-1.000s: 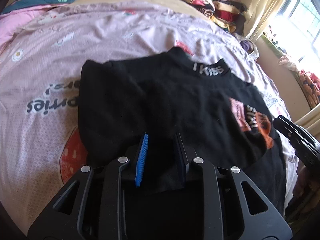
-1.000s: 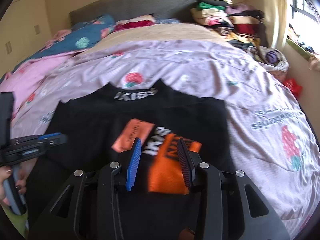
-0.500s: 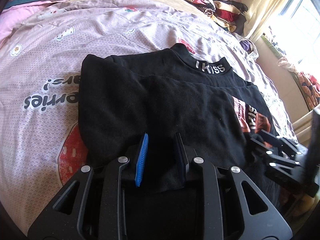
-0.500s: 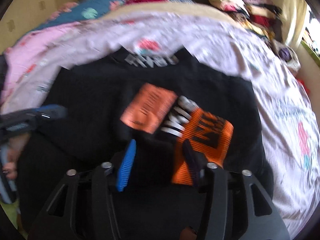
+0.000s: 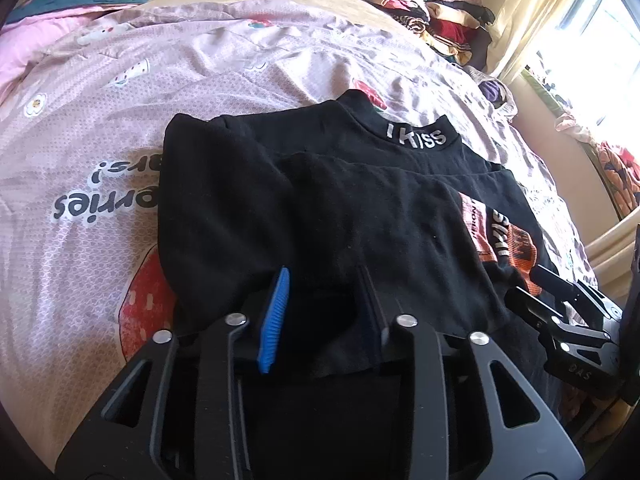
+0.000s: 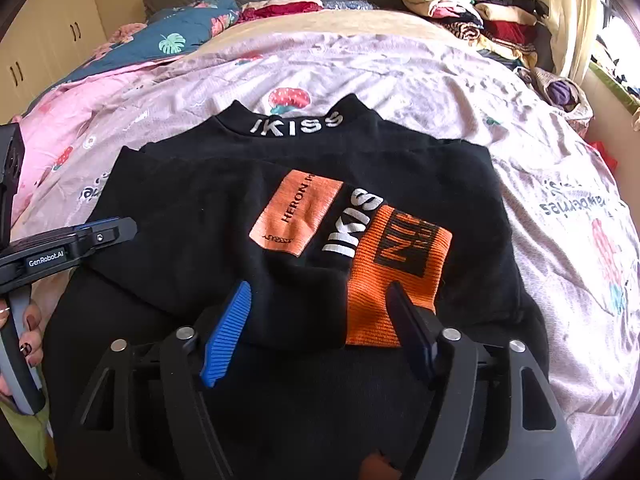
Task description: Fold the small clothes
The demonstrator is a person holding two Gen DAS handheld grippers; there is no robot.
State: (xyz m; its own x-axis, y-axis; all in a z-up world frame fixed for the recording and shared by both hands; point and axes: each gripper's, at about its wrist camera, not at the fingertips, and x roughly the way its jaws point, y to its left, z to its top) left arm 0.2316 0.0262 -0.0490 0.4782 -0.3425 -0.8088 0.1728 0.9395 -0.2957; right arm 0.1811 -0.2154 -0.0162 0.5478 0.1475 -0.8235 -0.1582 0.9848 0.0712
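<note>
**Letting Go of One Black Sweater on the Bed**

Counting one black sweater (image 5: pixel 320 200), spread flat on the pink strawberry-print bedsheet (image 5: pixel 100 128) with its collar (image 6: pixel 296 124) away from both cameras and both sleeves folded in over the chest. Counting two tongs, one at each near corner of the folded part.

Left tongs (image 5: pixel 323 276): just been opening, now slightly parted, with a fold of the black sleeve lying loose between the pads and not pinched. Right tongs (image 6: pixel 319 286): just been opening too, now spread wide and released, with the black sleeve end and its orange cuff (image 6: pixel 394 272) resting between the pads, the right-hand pad close beside the cuff's edge.

Seen fully only from the right wrist: two orange pieces, a flat patch (image 6: pixel 298 216) and the ribbed cuff, with white lettering between them. Seen there alone as well: one hand (image 6: pixel 24 332) with dark nails, gripping the handle of the left tongs at the picture's left edge, and wardrobe doors (image 6: pixel 40 40) behind the bed.

From the left wrist, only a strip of that orange, half covered by the left sleeve, plus the bright window (image 5: pixel 592 40) and the right tongs side-on at the sweater's far edge.

Common to both: one stack of folded clothes (image 6: pixel 472 4) at the head of the bed and one teal leaf-print pillow (image 6: pixel 176 36).
</note>
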